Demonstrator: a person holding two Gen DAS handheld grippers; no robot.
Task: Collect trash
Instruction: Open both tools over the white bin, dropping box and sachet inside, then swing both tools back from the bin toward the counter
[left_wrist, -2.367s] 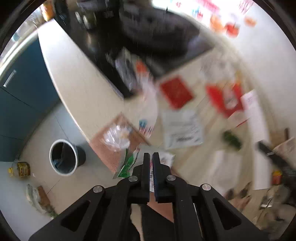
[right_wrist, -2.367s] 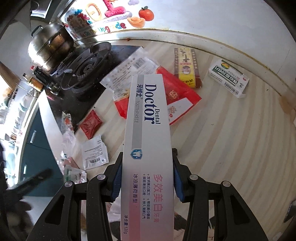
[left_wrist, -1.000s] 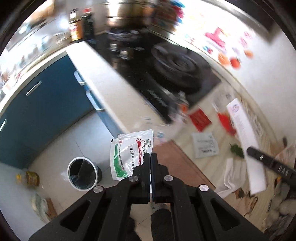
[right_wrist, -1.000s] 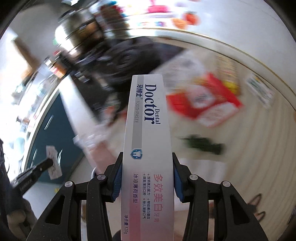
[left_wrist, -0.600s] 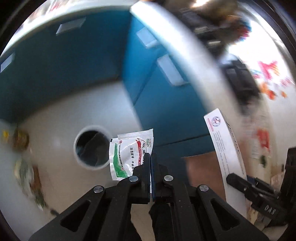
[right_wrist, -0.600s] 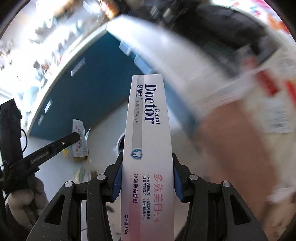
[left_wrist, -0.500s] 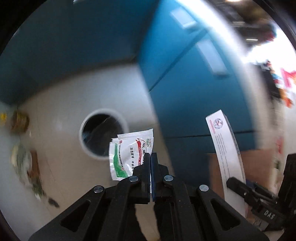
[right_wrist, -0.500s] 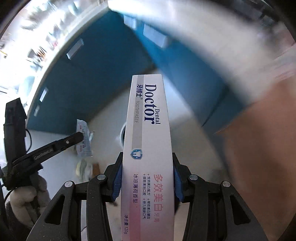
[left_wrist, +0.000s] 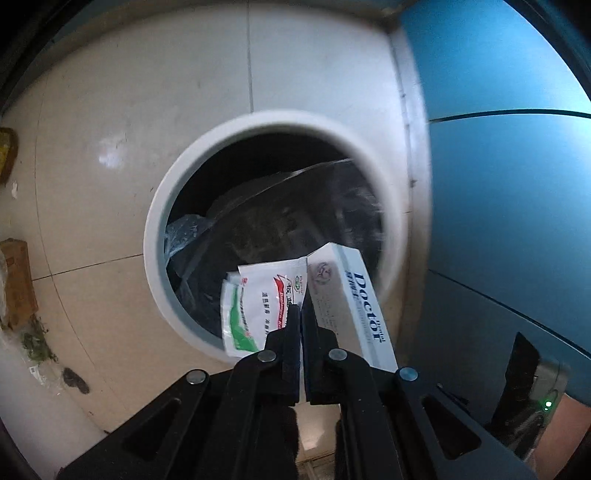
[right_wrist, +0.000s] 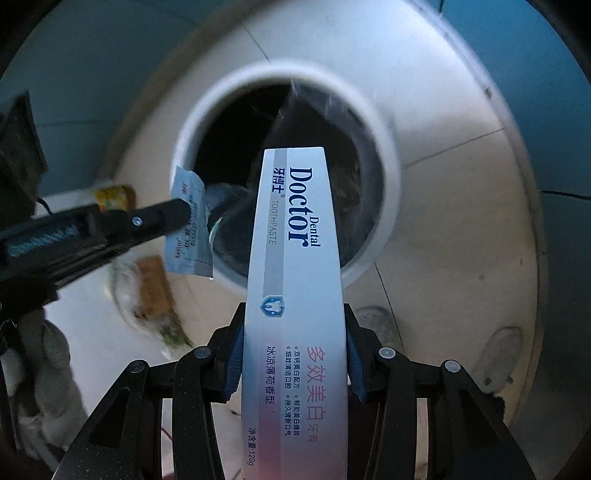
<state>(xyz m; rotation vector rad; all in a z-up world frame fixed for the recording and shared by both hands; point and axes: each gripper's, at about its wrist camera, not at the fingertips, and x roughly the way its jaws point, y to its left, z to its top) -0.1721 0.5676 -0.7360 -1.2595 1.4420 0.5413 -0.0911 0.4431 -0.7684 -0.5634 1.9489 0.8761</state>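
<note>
Above the bin (left_wrist: 162, 221): left gripper (left_wrist: 301, 314) pinching a sachet (left_wrist: 258, 299), right gripper (right_wrist: 293, 354) clamping a toothpaste box (right_wrist: 295, 236)

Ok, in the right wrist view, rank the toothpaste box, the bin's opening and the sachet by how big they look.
1. Toothpaste box, though it sits right at the camera in the right gripper, so nearness inflates it.
2. Bin opening, close behind; true order unsure.
3. Sachet in the left gripper, clearly smallest.

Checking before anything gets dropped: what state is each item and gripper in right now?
Left gripper: shut on sachet.
Right gripper: shut on toothpaste box.
Trash bin: open, partly filled.
Sachet, toothpaste box: both over the bin mouth, unreleased.
</note>
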